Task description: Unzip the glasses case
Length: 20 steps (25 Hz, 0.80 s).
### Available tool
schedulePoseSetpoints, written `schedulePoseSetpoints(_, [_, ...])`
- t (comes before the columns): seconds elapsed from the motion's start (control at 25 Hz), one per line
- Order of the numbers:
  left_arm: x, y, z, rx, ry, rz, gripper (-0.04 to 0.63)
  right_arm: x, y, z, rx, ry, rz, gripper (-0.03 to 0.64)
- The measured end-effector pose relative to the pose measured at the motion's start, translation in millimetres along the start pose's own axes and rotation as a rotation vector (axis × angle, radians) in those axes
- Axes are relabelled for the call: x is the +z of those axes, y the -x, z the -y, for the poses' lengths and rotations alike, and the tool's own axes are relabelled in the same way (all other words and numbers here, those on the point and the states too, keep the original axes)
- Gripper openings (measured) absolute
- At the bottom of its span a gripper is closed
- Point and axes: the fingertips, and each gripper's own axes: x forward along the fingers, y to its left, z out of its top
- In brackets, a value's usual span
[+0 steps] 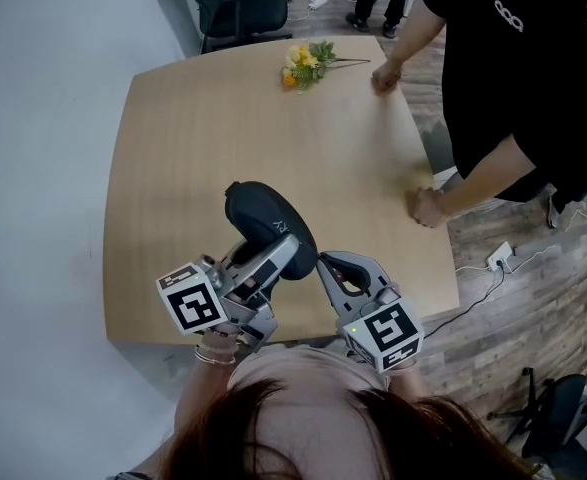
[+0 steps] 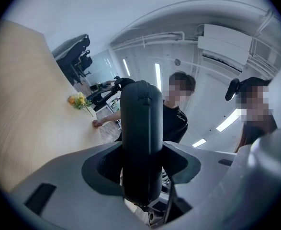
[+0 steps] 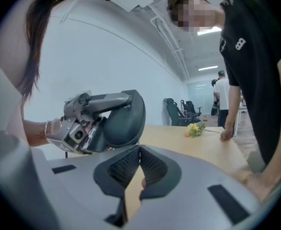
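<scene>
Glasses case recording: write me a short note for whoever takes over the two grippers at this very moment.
Left gripper: shut on the glasses case, holding it up above the near edge of the table.
Right gripper: jaws together, tips at the case's lower edge. Whether they pinch the zip pull cannot be made out.
Done: the case is picked up and steadied. No opening shows along its seam.
Left: make sure the right gripper has the pull, then run the zip round while the left gripper holds firm.
</scene>
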Motion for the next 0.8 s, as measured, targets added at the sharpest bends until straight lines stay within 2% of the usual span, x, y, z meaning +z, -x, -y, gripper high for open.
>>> schedulePoseSetpoints(0.36, [-1.5,0.9,-1.6,0.026,-0.057,-0.053,0.230,-2.3,-7.1,0.9,-0.026,0.078,-0.027,0.015])
schedulePoseSetpoints(0.8, [-2.5,1.9,-2.6,0.052,-0.069,-0.083,0.230,-2.5,-10.6,0.7,-0.018,0.125,-0.041,0.015])
